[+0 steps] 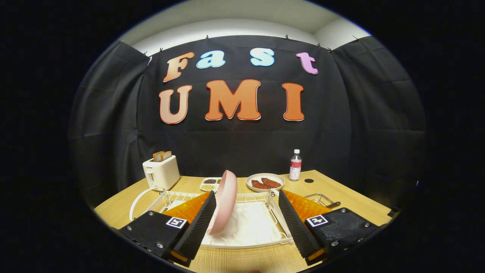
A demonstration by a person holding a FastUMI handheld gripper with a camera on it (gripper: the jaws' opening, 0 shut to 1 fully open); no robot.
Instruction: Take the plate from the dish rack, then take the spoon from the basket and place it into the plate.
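Gripper view: the gripper (246, 223) has its fingers spread wide apart, gripping nothing. A pink plate (224, 203) stands on edge in the white dish rack (282, 237), between the fingers and close against the left finger (197, 227). Beyond the rack, on the wooden table (352, 193): toaster (161, 172) at 11 o'clock, dish of food (265, 182) at 12 o'clock, bottle (295, 165) at 1 o'clock. A wire basket (320, 199) lies at 2 o'clock of the rack; the spoon cannot be made out.
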